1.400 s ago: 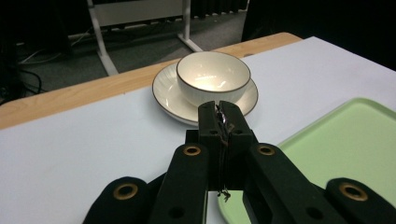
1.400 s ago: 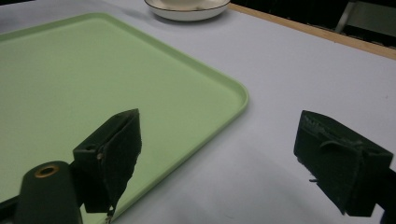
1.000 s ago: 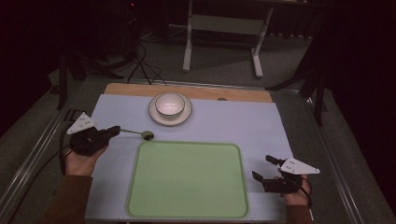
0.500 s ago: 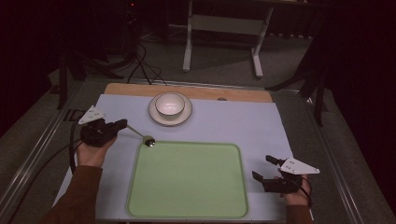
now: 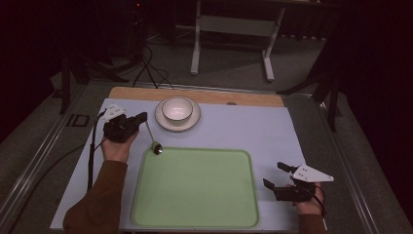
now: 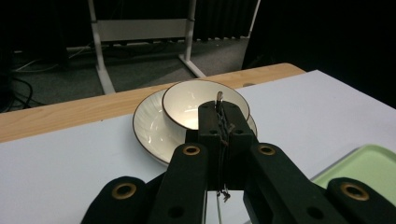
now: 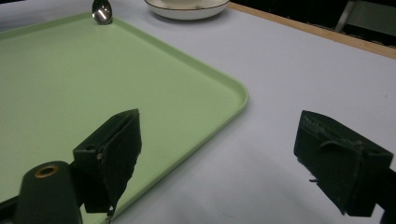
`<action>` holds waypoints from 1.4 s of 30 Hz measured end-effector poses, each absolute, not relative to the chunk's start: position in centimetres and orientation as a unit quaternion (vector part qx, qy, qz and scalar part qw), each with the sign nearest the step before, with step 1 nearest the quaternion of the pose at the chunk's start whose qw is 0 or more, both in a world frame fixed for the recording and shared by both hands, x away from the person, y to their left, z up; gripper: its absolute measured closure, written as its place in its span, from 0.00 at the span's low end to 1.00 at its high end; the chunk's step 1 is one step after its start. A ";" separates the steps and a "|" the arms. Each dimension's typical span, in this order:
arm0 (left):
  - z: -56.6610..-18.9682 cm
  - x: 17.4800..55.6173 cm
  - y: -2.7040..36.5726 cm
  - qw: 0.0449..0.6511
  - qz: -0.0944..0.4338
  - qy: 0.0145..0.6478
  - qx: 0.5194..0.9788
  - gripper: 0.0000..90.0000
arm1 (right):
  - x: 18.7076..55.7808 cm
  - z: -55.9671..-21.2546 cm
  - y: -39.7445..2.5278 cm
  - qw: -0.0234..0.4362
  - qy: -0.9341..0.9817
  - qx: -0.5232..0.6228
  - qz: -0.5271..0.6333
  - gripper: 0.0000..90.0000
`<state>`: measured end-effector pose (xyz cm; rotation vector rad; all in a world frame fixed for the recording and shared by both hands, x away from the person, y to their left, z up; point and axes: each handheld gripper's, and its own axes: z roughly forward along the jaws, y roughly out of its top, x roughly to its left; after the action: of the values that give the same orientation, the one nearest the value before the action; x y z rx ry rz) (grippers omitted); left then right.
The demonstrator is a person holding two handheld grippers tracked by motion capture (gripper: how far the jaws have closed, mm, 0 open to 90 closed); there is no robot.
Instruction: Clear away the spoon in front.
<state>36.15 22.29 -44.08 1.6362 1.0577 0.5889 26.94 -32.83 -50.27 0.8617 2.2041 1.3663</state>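
The table [image 5: 253, 131] wears a pale sheet, a strip of bare wood along its far edge — a green tray [image 5: 195, 187] lies near the front, a white plate [image 5: 165, 119] further back carrying a bowl [image 5: 177, 108].

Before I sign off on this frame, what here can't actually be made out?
- Spoon handle: in the left gripper view the shut left gripper covers it, leaving just the tip.
- Spoon bowl: whether it touches the green tray rim is too small to tell in the high view.
- Bowl and plate: cut off by the top edge in the right gripper view.
- Right gripper: whether it rests on the table is unclear.
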 end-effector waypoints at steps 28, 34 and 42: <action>-41.9 33.4 23.1 0.523 0.239 0.409 0.709 0.99 | 26.9 -50.3 -32.8 0.202 0.790 0.309 0.490 0.16; -41.6 32.7 23.3 0.522 0.233 0.405 0.713 0.99 | 26.9 -50.3 -32.8 0.203 0.790 0.308 0.490 0.16; -41.5 31.7 23.6 0.517 0.221 0.404 0.722 0.99 | 26.9 -50.3 -32.8 0.203 0.789 0.308 0.491 0.16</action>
<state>31.73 23.62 -41.49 1.7323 0.9685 0.5293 26.93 -32.84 -50.27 0.8605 2.2016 1.3702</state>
